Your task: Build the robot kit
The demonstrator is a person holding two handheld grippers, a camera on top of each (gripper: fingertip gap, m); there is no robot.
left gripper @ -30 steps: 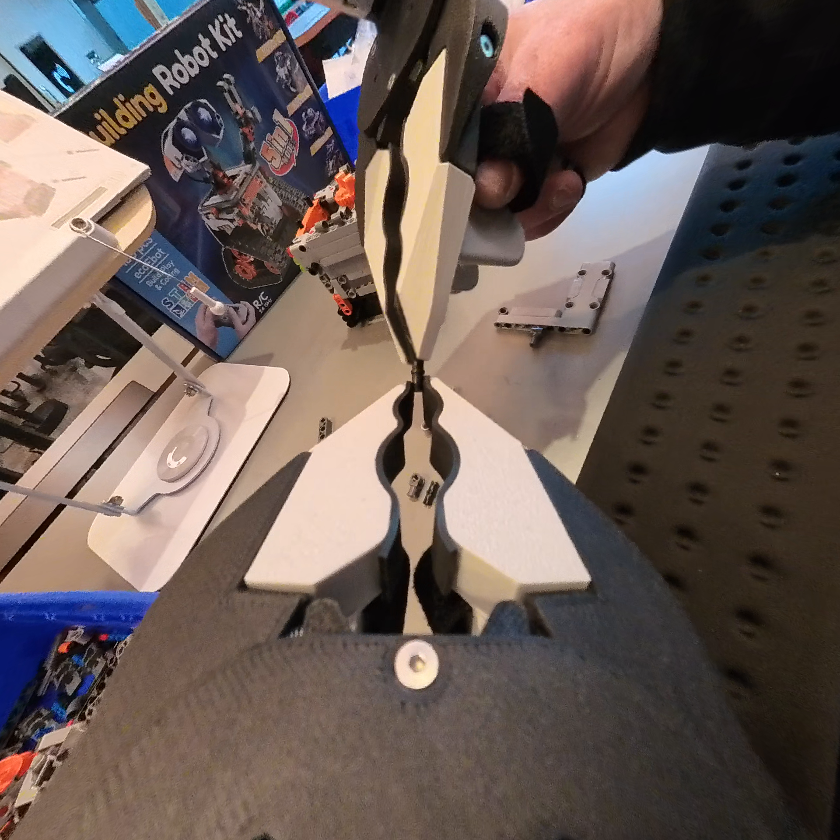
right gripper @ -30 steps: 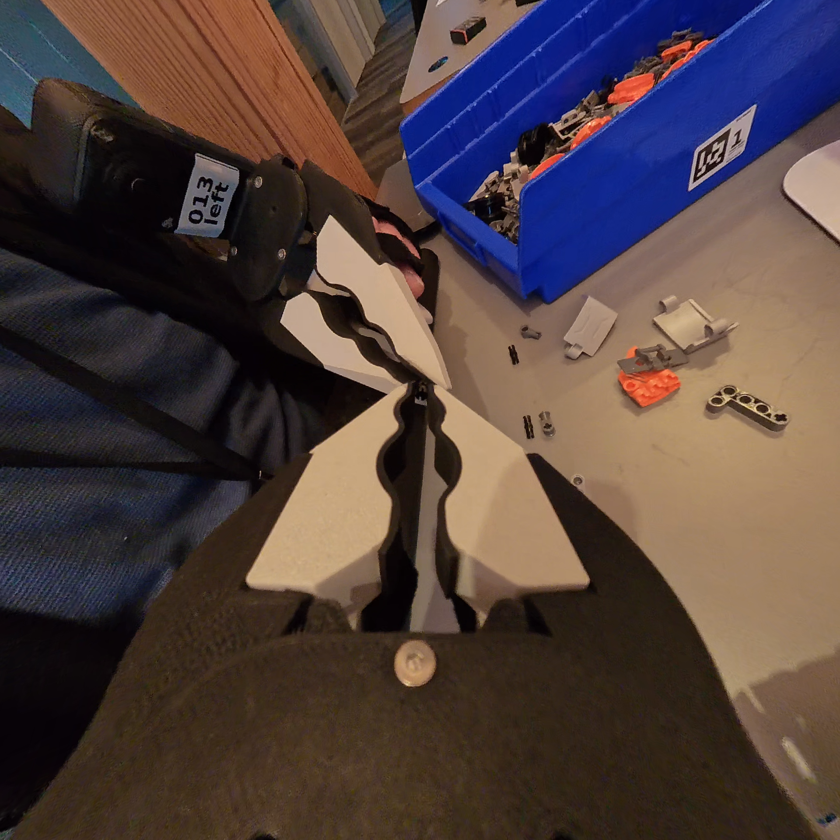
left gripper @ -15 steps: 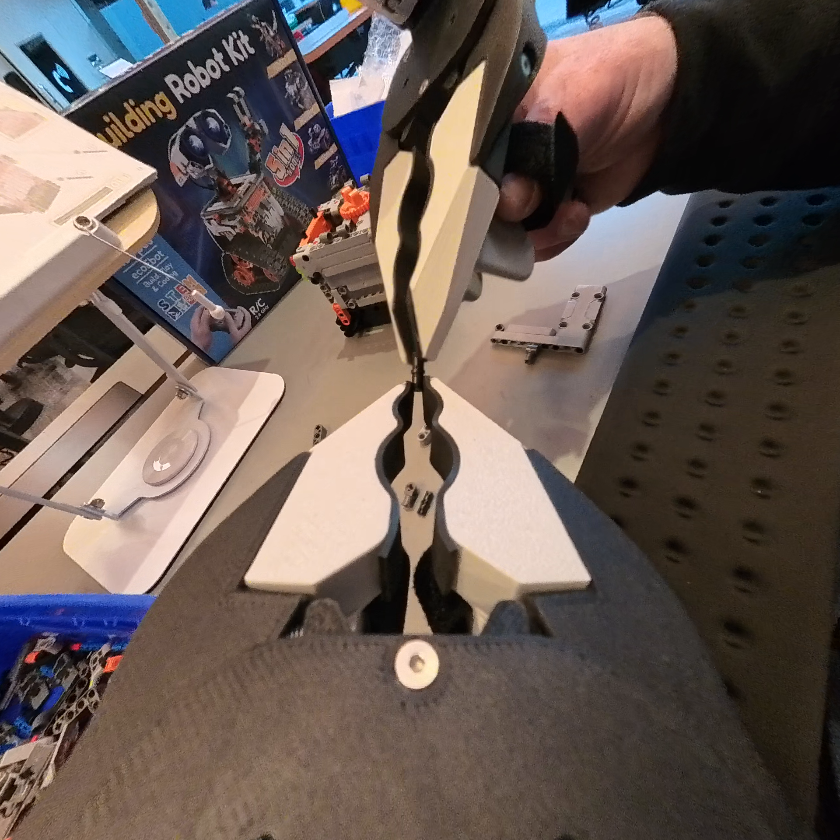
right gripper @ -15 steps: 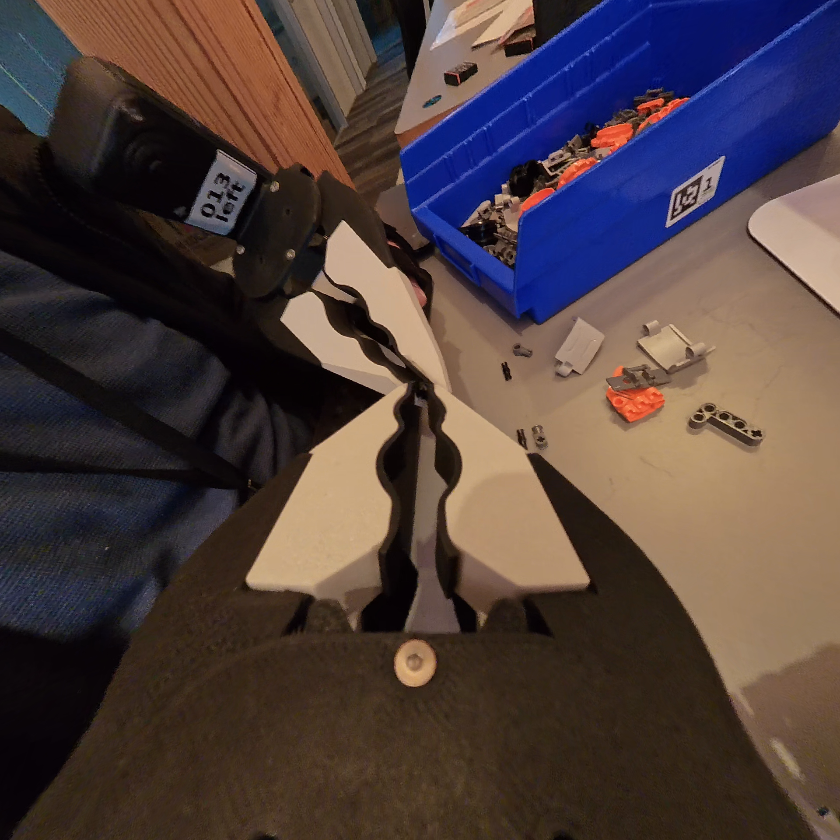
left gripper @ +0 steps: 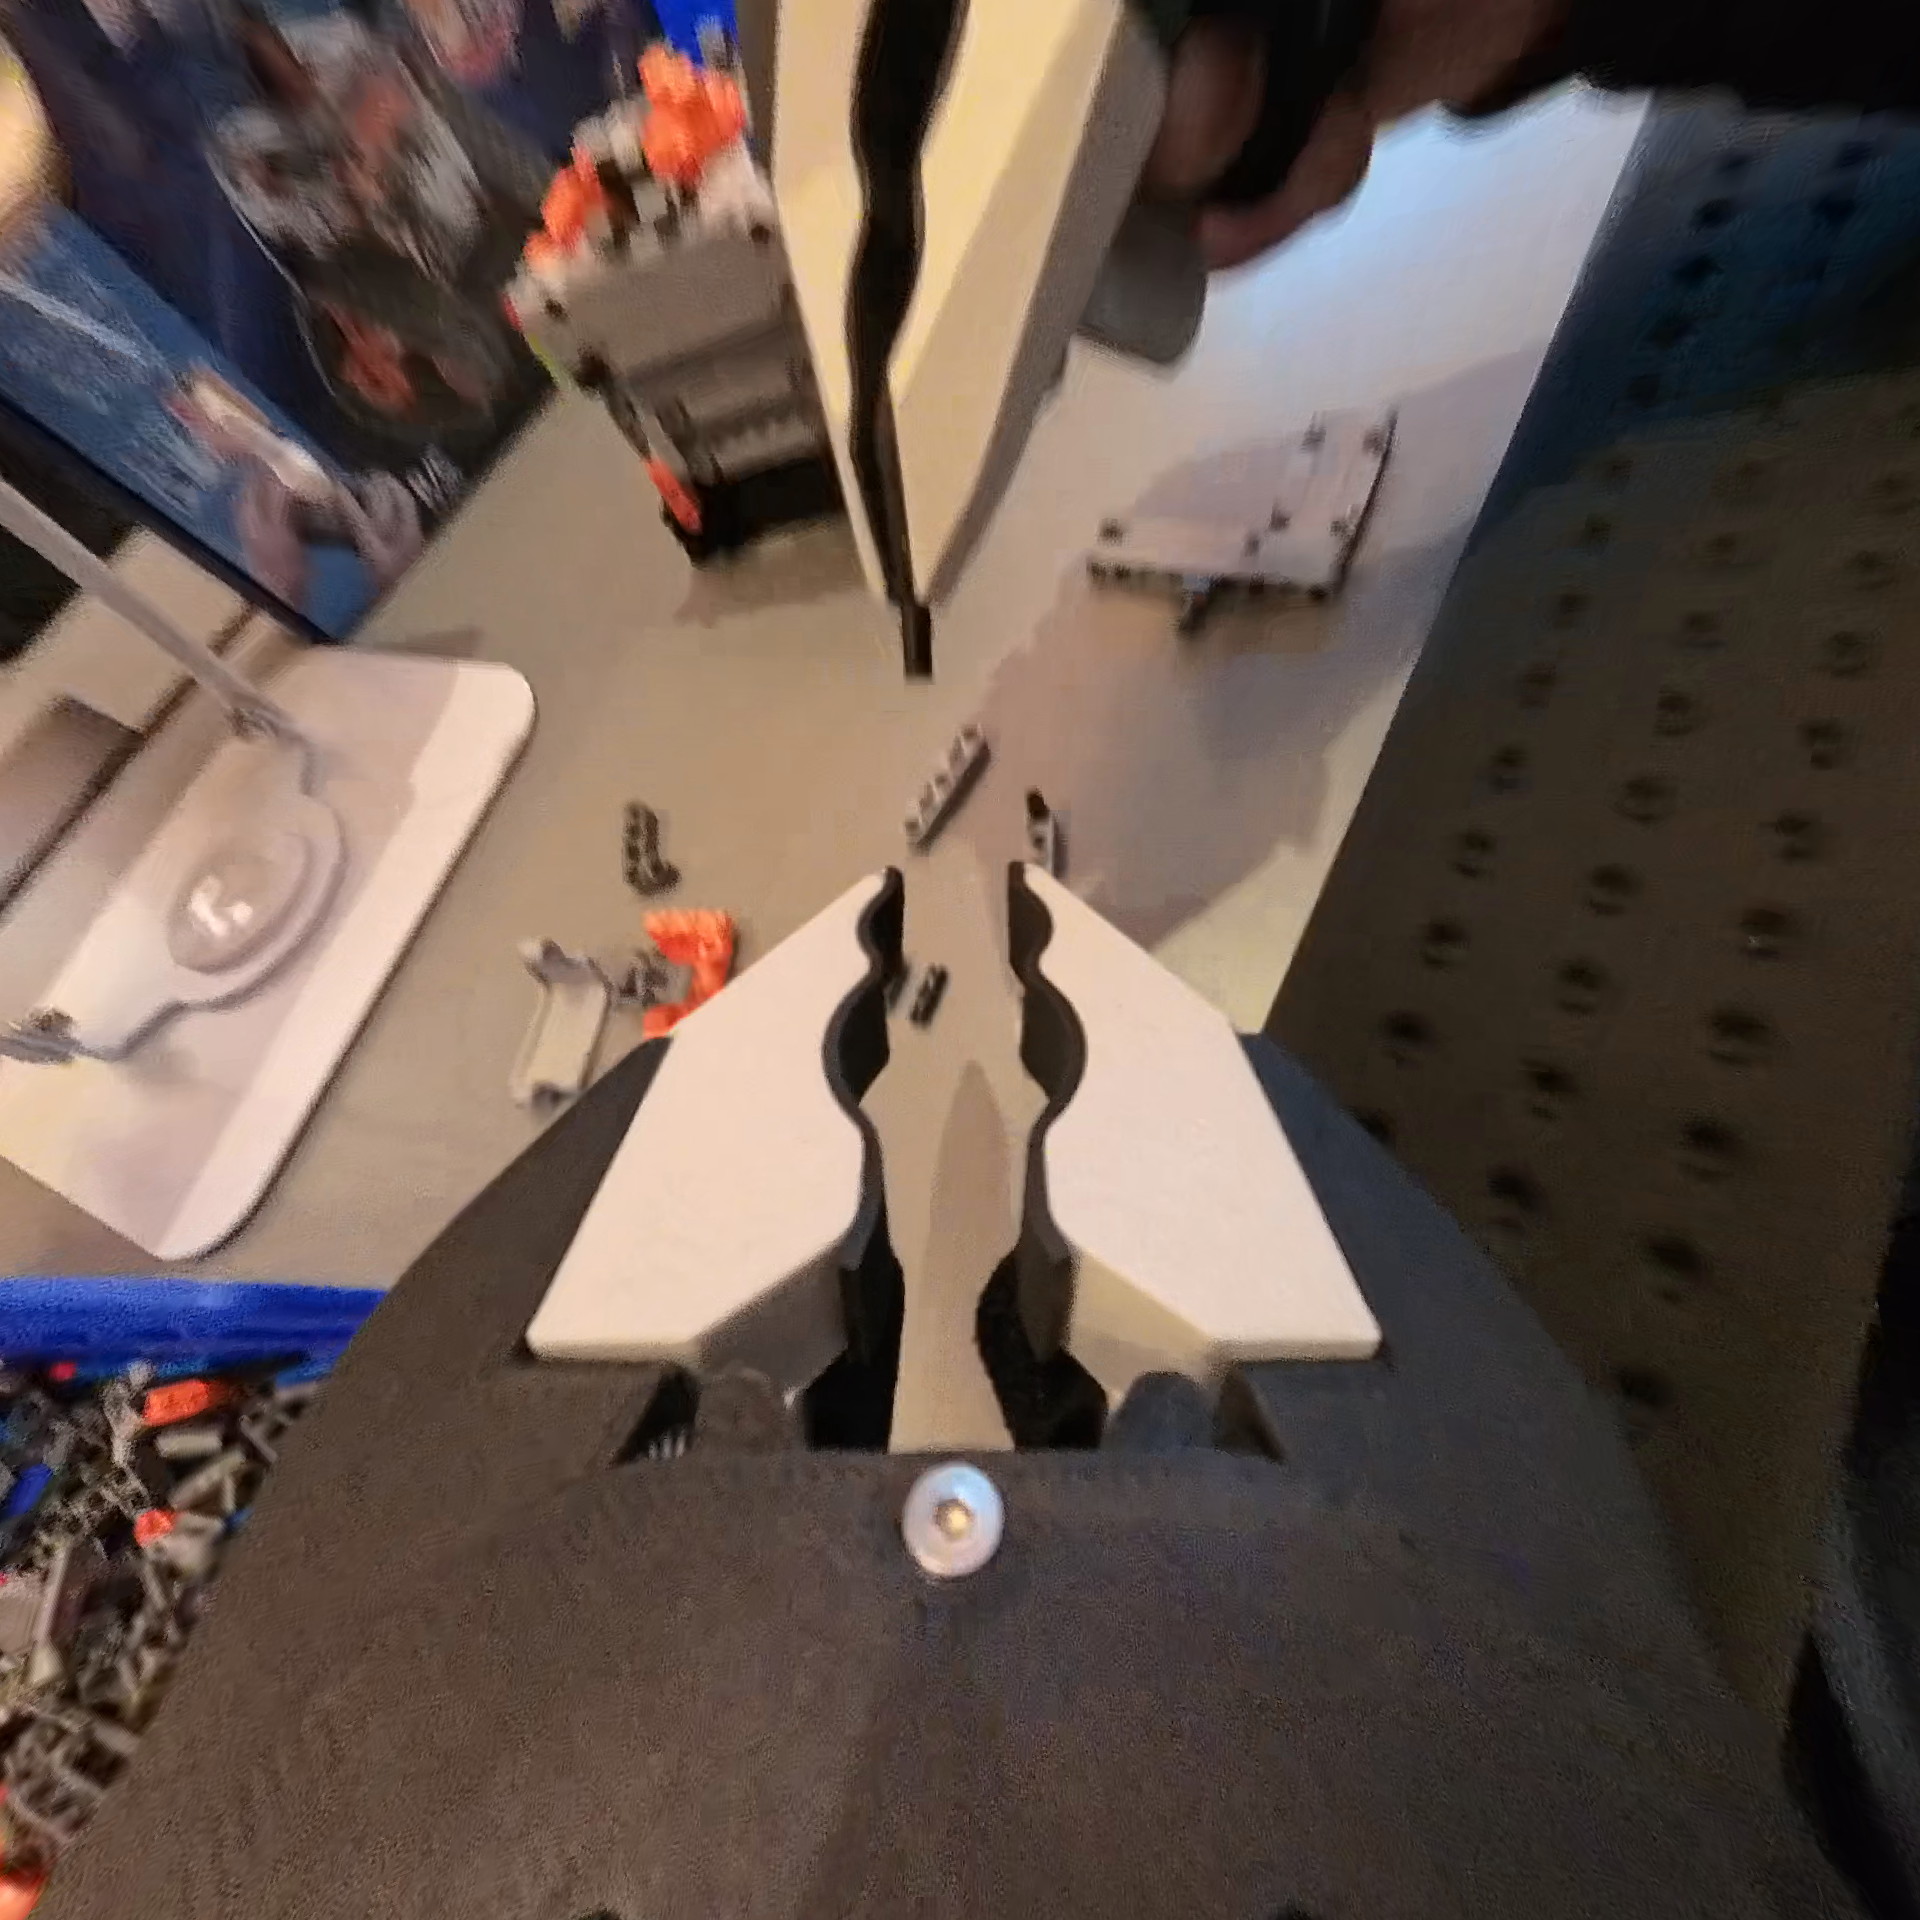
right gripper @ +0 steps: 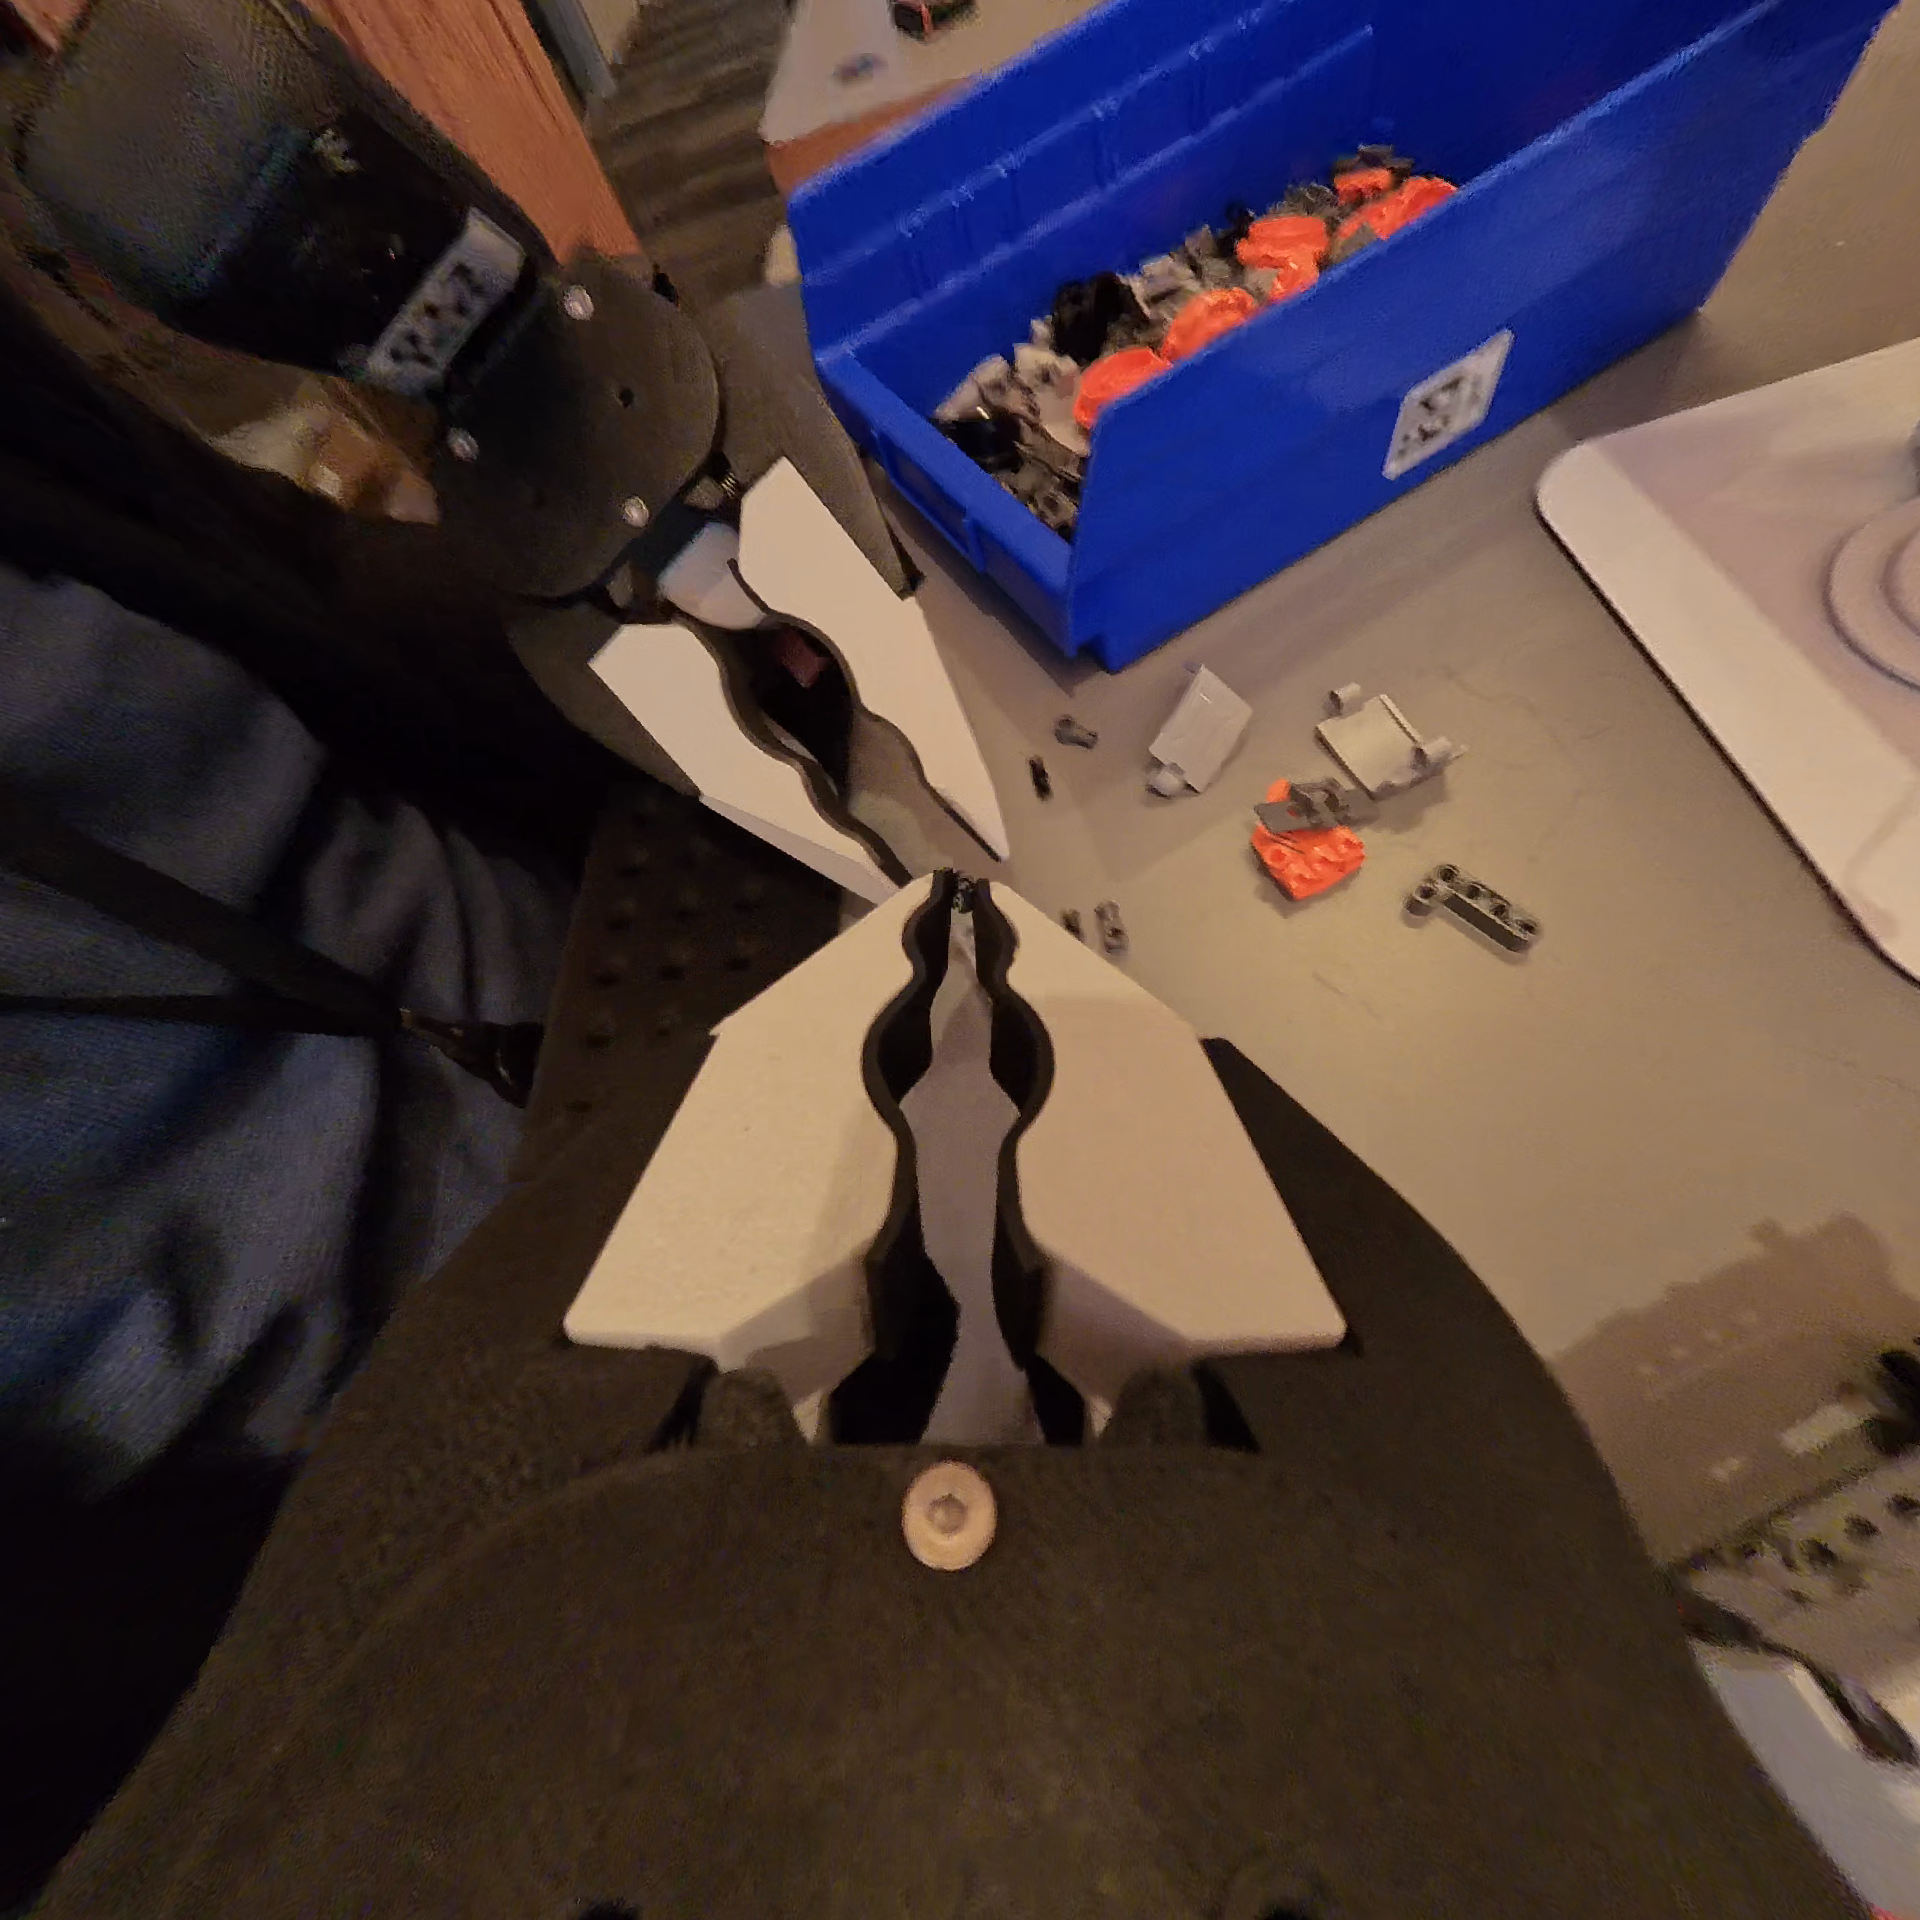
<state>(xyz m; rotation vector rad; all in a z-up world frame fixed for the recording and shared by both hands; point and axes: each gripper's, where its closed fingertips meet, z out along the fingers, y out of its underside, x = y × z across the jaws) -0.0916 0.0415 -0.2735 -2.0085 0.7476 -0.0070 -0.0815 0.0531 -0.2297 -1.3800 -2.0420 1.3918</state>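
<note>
The left hand-held gripper (left gripper: 951, 883) at frame centre is spread, empty, above the grey worktop (left gripper: 769, 665); the right hand-held gripper (right gripper: 961, 902) pinches a small black pin (right gripper: 958, 896) at its tips

The left wrist view is smeared by motion: the printed box (left gripper: 260, 312) at the back and the grey and orange block model (left gripper: 675, 343) beside it have no readable detail. The right gripper (left gripper: 914, 623) is cut off by the top edge, and the small dark piece (left gripper: 916, 644) at its tip is too blurred to identify. The blue bin (left gripper: 156, 1320) runs off the left edge. In the right wrist view the white base plate (right gripper: 1714, 623) is cropped at the right.
</note>
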